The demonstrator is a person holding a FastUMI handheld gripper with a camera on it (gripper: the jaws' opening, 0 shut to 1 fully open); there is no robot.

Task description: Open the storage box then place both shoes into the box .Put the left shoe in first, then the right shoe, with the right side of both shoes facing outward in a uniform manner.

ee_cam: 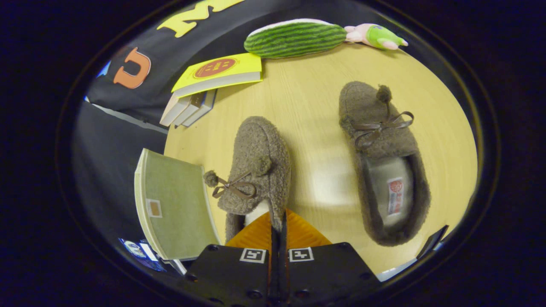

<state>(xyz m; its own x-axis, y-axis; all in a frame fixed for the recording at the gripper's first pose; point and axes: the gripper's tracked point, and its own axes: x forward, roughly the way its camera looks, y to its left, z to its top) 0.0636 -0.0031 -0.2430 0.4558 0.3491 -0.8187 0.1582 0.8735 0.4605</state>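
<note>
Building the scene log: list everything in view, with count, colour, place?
held shoe: 1, brown fleece with bow and pompom, rim pinched between the fingers
second shoe: 1, brown fleece, flat on the table beside the held one
table: 1, light wood, under the shoes
green book: 1, olive cover, overhanging the table edge beside the held shoe
book stack: yellow book on top of several pale ones, beyond the held shoe
watermelon cushion: 1, green striped, far table edge
plush toy: 1, pink and green, next to the cushion
gripper: 1, closed on the held shoe
</note>
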